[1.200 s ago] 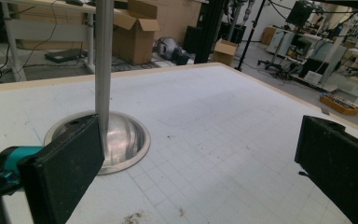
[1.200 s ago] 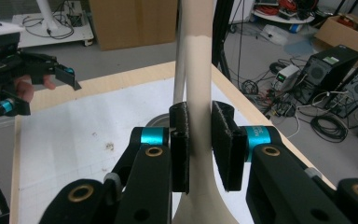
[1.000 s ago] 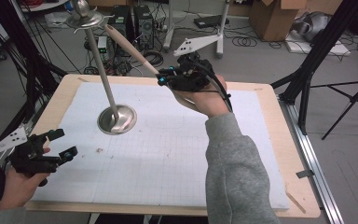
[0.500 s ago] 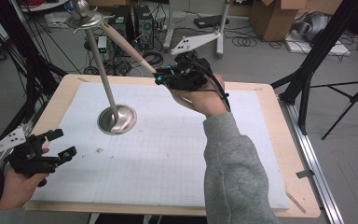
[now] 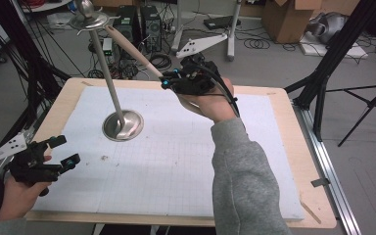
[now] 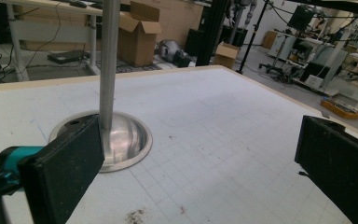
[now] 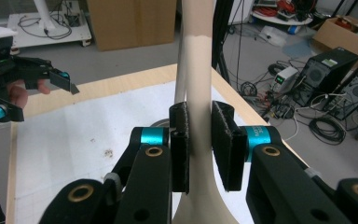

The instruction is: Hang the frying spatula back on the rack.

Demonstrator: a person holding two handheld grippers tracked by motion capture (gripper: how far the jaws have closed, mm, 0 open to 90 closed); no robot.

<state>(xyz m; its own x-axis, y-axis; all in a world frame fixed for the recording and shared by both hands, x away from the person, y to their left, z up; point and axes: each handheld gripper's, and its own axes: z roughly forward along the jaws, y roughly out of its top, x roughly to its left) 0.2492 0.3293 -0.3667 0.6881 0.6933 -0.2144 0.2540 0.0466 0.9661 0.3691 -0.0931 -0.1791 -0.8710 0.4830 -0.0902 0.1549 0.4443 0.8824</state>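
Beige utensil handle (image 7: 199, 93) sits pinched btwn pads of right gripper (image 7: 200, 144), raised above far side of white mat (image 5: 176, 171), its far end up by top of metal stand (image 5: 108, 83). Stand's round base (image 5: 123, 125) rests on mat. Left gripper (image 5: 54, 155) near front-left corner, jaws spread wide, nothing btwn them.

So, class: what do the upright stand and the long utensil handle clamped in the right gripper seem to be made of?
Stand: probably brushed metal, since the silvery base and pole show soft reflections. Utensil handle: matte cream and tan, perhaps wood or plastic; which one is unclear. The right gripper clamps it.
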